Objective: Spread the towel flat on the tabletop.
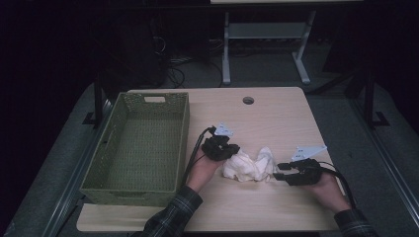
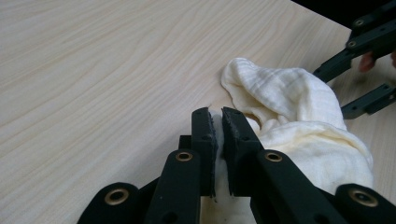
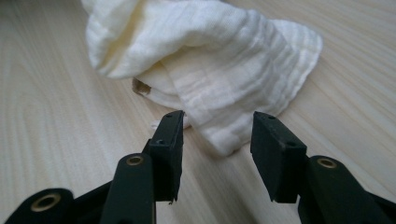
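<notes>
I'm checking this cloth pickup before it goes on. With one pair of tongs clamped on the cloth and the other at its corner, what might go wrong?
The left tongs pinch only a thin edge of the cream cloth, so it may slip free when lifted. The right tongs stand open around a small corner; closing there may catch just a fold, or miss. The cloth lies bunched, so it may lift as a lump.

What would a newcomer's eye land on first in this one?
The crumpled white cloth at the table's middle, with a gripper at each side. The left gripper pinches its edge; the right gripper's fingers stand apart around a corner. An empty green basket sits left.
</notes>
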The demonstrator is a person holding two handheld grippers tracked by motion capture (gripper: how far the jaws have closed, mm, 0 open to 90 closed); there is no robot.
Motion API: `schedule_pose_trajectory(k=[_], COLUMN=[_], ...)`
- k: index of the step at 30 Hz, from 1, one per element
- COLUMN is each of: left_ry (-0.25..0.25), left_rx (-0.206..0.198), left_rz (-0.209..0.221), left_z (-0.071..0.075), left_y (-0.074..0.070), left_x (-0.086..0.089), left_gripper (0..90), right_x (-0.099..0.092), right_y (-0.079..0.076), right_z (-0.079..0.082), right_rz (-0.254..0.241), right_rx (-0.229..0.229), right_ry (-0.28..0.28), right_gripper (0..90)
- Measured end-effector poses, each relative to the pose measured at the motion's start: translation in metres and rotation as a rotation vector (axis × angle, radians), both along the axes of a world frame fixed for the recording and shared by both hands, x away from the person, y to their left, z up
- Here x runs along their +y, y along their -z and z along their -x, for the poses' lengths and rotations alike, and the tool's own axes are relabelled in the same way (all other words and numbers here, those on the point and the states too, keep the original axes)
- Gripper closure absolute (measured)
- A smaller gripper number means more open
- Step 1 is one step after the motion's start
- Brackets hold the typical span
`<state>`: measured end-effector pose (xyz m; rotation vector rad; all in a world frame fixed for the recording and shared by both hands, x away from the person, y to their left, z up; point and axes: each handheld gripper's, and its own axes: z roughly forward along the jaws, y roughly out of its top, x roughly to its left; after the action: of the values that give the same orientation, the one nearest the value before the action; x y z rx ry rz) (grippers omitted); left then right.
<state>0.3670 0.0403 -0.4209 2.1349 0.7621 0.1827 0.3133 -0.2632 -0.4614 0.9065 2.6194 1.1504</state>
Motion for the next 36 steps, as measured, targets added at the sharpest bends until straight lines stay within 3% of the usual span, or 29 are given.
schedule_pose_trajectory(k=[3,4,6,8,17,18,25,26,30,36], left_ry=[0.0,-0.001,0.002,0.003,-0.027,-0.043,-0.117,-0.132,-0.155,-0.158], left_rx=[0.0,0.001,0.001,-0.001,-0.009,-0.013,-0.016,-0.02,-0.025,-0.038], left_rz=[0.003,0.004,0.0,0.0,0.014,0.016,0.019,0.004,0.009,0.023], left_z=[0.0,0.0,0.0,0.0,0.001,0.0,-0.002,-0.003,-0.003,-0.005], left_y=[0.0,0.0,-0.001,-0.001,-0.004,-0.005,-0.006,-0.006,-0.006,-0.005], left_x=[0.0,0.0,0.0,0.0,0.004,0.006,0.014,0.015,0.017,0.014], left_gripper=[83.1,83.1,83.1,83.1,83.1,83.1,83.1,83.0,83.1,82.7], right_x=[0.006,0.009,0.009,0.005,-0.015,-0.023,-0.05,-0.058,-0.075,-0.075], right_y=[0.004,0.005,0.006,0.004,-0.01,-0.015,-0.028,-0.03,-0.036,-0.047], right_z=[-0.004,-0.006,-0.008,-0.01,-0.011,-0.012,-0.013,-0.013,-0.013,-0.015], right_rz=[0.029,0.04,0.043,0.042,0.008,0.01,-0.014,-0.023,-0.044,-0.072], right_rx=[0.007,0.008,0.007,0.016,-0.003,-0.016,-0.077,-0.084,-0.101,-0.137], right_ry=[-0.009,-0.013,-0.017,0.001,0.076,0.108,0.188,0.218,0.264,0.257], right_gripper=[57.9,66.1,71.0,84.8,87.9,88.1,88.5,88.5,88.5,88.5])
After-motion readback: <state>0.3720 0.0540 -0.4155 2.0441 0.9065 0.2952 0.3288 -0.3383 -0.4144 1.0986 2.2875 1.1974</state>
